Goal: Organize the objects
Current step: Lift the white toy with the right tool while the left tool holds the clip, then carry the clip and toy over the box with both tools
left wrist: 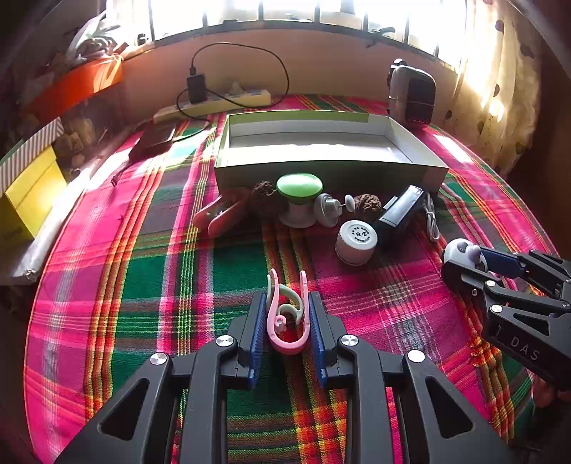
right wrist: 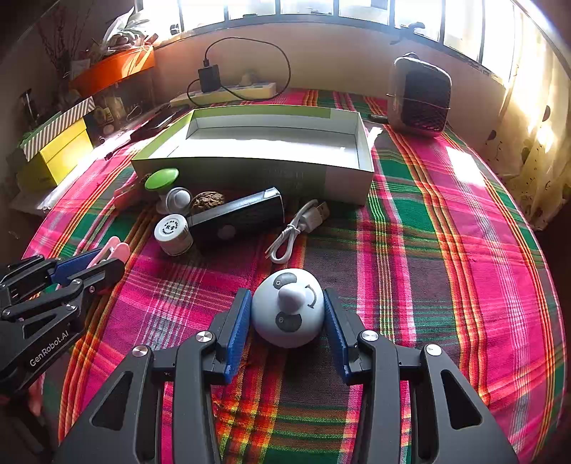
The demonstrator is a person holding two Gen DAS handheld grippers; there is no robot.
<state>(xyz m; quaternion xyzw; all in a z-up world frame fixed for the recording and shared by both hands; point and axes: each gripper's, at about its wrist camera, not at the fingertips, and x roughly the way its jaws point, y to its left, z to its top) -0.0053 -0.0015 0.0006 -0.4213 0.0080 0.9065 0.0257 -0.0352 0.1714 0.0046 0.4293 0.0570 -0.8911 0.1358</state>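
While the left tool grips a pink clip and the right tool clamps a panda-faced ball, both sit on open plaid cloth, clutter crowding the empty box's near wall.

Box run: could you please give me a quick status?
Left hand-held gripper shut on pink clip. Right hand-held gripper on panda toy. Box empty, path clear.

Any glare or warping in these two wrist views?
Left wrist: windows blown out, sunlit patch washes out the box floor, fisheye bends the tablecloth edges. Right wrist: same window glare, bright curtain; both sharp.
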